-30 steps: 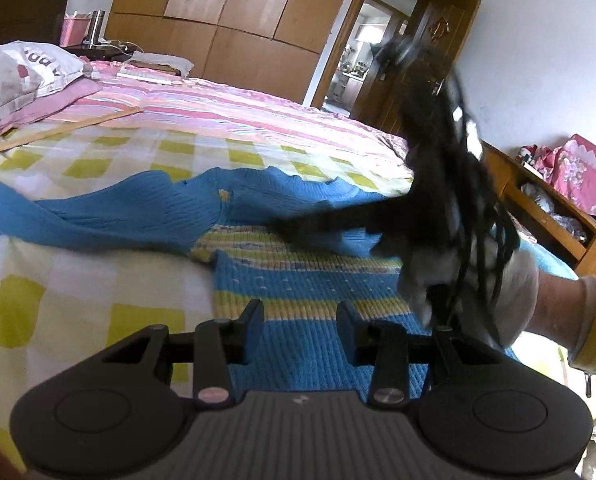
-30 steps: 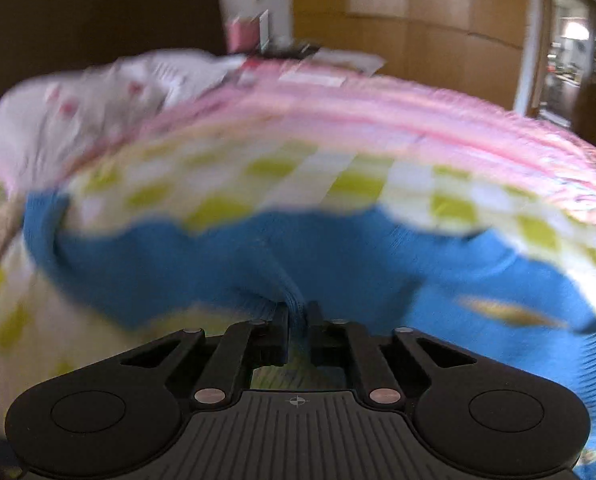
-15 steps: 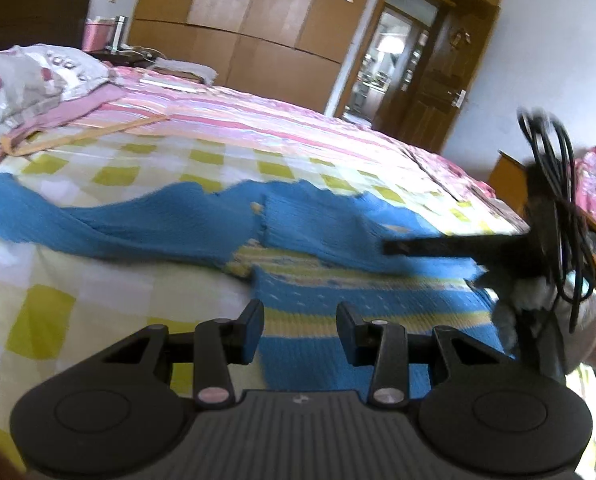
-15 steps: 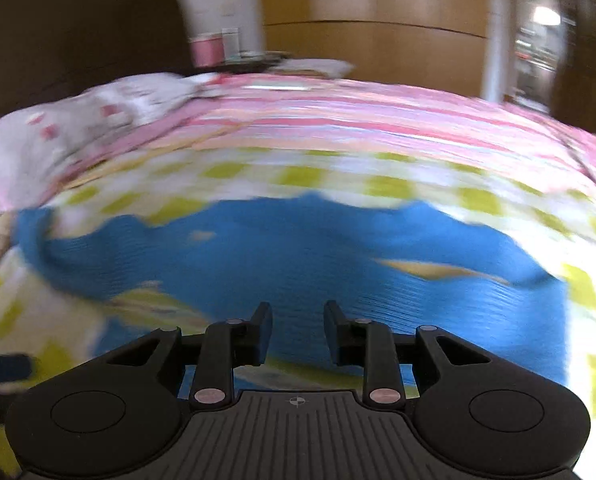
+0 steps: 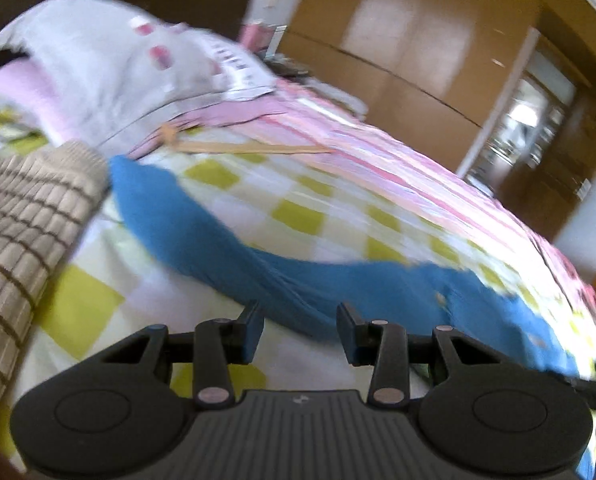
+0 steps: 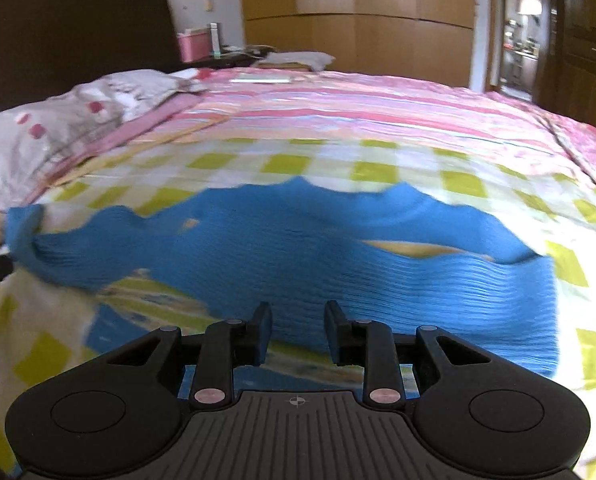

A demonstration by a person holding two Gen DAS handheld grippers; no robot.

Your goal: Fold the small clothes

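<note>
A blue knitted sweater (image 6: pixel 338 256) with yellow stripes lies on the checked bedspread. Its right sleeve is folded across the body in the right wrist view. Its left sleeve (image 5: pixel 217 240) stretches out toward the upper left in the left wrist view. My left gripper (image 5: pixel 300 334) is open and empty, just above the near edge of that sleeve. My right gripper (image 6: pixel 295 330) is open and empty over the sweater's body.
A tan checked cushion (image 5: pixel 21 232) lies at the left. A grey and pink pillow (image 5: pixel 129 64) sits behind it. The pink striped bedspread (image 6: pixel 378 108) fills the far side, with wardrobes and a doorway (image 6: pixel 522 28) beyond.
The right gripper has let go of the folded sleeve, opened and drawn back. The left gripper has swung left from the sweater's body to the outstretched left sleeve.
</note>
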